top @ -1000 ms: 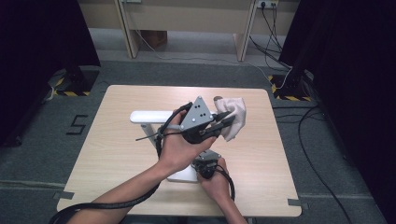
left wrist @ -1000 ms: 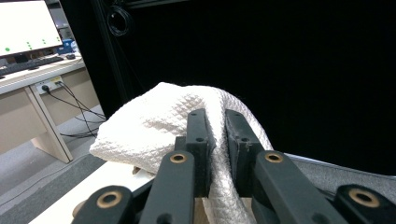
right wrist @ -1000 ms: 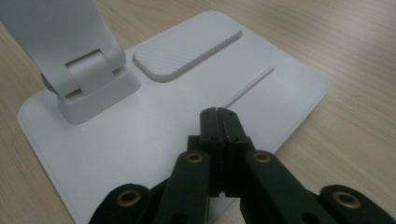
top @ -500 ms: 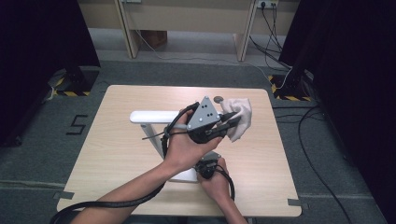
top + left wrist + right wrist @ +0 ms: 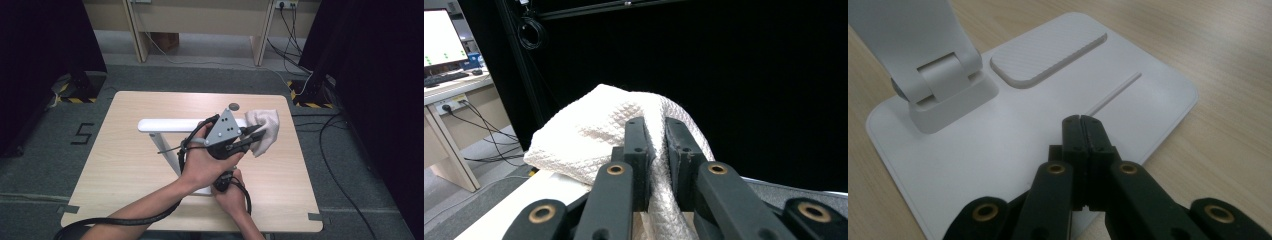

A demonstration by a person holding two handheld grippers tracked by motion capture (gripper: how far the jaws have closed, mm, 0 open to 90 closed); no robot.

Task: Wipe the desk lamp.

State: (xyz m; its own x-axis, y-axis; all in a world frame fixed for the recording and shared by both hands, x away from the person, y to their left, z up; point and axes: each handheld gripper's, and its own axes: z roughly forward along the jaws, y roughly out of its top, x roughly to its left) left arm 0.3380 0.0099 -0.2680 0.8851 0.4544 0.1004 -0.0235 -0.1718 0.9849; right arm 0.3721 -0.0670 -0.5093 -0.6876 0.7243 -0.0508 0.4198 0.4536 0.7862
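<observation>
The left gripper (image 5: 250,139) has its fingers pinched on a white cloth (image 5: 264,129), lifted at the far end of the desk lamp (image 5: 165,125). Soft and limp, it drapes, so a fold holds best. The right gripper (image 5: 1080,122), fingers closed empty, presses the lamp's base (image 5: 998,150).

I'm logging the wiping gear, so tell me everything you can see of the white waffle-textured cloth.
The white waffle-textured cloth looks like soft woven fabric with a small raised diamond pattern. It is bunched and folded, not spread flat. The left gripper is shut on a fold of it, with the rest draping around and below the black jaws. In the high view the cloth sits near the far right part of the light wooden table, at the right end of the white desk lamp's long bar.
</observation>
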